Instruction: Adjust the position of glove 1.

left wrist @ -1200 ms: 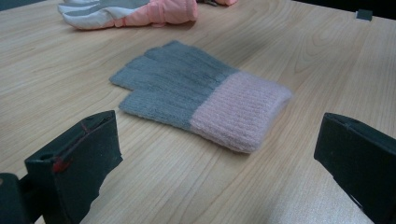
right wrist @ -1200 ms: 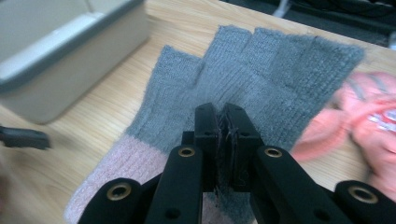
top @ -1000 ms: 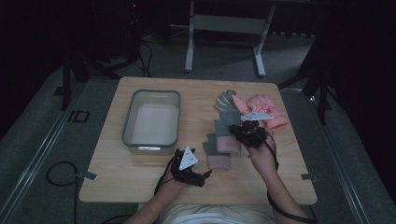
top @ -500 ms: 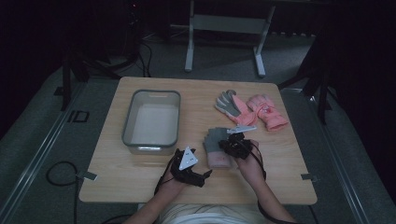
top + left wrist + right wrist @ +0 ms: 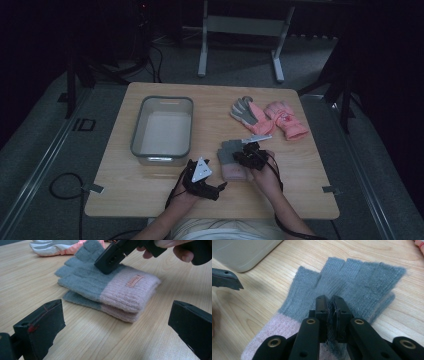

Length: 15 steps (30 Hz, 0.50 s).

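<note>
Two grey and pink fingerless gloves (image 5: 230, 159) lie stacked on the table's front middle, cuffs toward the person. My right gripper (image 5: 248, 154) rests on the top glove (image 5: 352, 277). Its jaws (image 5: 330, 301) are shut, with a pinch of grey knit between them just above the pink cuff. From the left gripper view, the right gripper (image 5: 110, 261) presses down on the grey part of the stack (image 5: 110, 290). My left gripper (image 5: 219, 188) sits low on the table just left of the gloves, open and empty, its jaws (image 5: 116, 306) framing the stack.
A clear plastic bin (image 5: 137, 135) stands empty at the left of the wooden table (image 5: 150, 190). At the back right lie two pink ski gloves, one palm up and grey (image 5: 248, 112), one pink side up (image 5: 286, 119).
My right gripper has moved left and toward the person, coming down onto the grey and pink gloves. The left gripper has stayed put.
</note>
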Each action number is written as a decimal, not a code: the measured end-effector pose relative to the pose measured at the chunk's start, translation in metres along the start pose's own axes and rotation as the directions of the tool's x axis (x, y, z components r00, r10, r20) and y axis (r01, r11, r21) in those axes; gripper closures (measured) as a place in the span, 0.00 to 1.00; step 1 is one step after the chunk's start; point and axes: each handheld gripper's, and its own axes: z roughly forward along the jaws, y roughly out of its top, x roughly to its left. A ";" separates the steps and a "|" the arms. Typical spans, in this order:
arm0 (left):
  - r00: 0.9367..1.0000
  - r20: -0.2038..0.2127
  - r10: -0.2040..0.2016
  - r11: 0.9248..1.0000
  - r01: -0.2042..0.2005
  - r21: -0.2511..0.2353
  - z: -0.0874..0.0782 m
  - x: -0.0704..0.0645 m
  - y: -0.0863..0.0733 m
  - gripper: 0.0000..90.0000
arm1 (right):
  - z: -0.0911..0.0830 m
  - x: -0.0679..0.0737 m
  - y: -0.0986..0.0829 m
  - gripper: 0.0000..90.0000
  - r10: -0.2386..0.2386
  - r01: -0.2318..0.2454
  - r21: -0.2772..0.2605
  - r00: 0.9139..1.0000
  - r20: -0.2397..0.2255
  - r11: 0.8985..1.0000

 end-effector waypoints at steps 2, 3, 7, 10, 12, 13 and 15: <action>1.000 0.000 0.001 1.000 -0.001 -0.001 0.000 0.000 0.000 0.00 | 0.002 0.000 -0.001 0.93 0.005 -0.005 0.011 1.000 0.000 1.000; 1.000 0.000 0.001 1.000 -0.001 -0.001 0.000 0.000 0.000 0.00 | 0.004 -0.001 -0.002 0.92 0.005 -0.005 0.011 1.000 0.000 1.000; 1.000 -0.007 0.001 1.000 -0.001 0.003 0.000 0.000 0.000 0.00 | 0.009 -0.002 -0.006 0.90 0.018 -0.018 0.023 1.000 -0.005 1.000; 1.000 -0.022 -0.007 1.000 0.007 0.007 0.001 0.001 0.000 0.00 | 0.010 -0.003 -0.008 0.86 0.017 -0.017 0.024 1.000 -0.006 1.000; 1.000 -0.028 -0.008 1.000 0.009 0.009 0.001 0.002 0.000 0.00 | 0.011 -0.004 -0.008 0.84 0.016 -0.016 0.025 1.000 -0.010 1.000; 1.000 -0.030 -0.007 1.000 0.008 0.009 0.001 0.002 0.000 0.00 | 0.011 -0.004 -0.008 0.82 0.015 -0.015 0.025 1.000 -0.009 1.000; 0.999 -0.043 -0.001 1.000 0.001 0.008 0.002 0.000 0.001 0.00 | 0.011 -0.004 -0.008 0.80 0.015 -0.014 0.026 1.000 -0.008 1.000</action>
